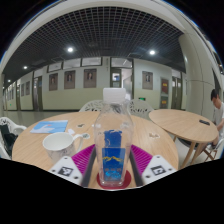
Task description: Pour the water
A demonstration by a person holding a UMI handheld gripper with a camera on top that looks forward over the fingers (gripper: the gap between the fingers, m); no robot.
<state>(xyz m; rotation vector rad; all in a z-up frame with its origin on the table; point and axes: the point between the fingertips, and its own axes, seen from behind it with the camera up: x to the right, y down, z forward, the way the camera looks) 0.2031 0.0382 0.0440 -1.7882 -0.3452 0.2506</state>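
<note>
A clear water bottle (113, 135) with a white cap, a blue label and a red base stands upright between my fingers. My gripper (113, 150) is shut on it, with the magenta pads (84, 158) pressing its two sides at label height. Its base is low between the fingers, over the round wooden table (150, 135). I cannot tell whether the base rests on the table. A white cup (57, 142) stands on the table just left of the left finger.
A blue-and-white flat item (50, 126) lies on the table beyond the cup. A second round table (183, 122) stands to the right, with a person (217, 108) seated at it. White chairs (92, 105) stand behind the tables.
</note>
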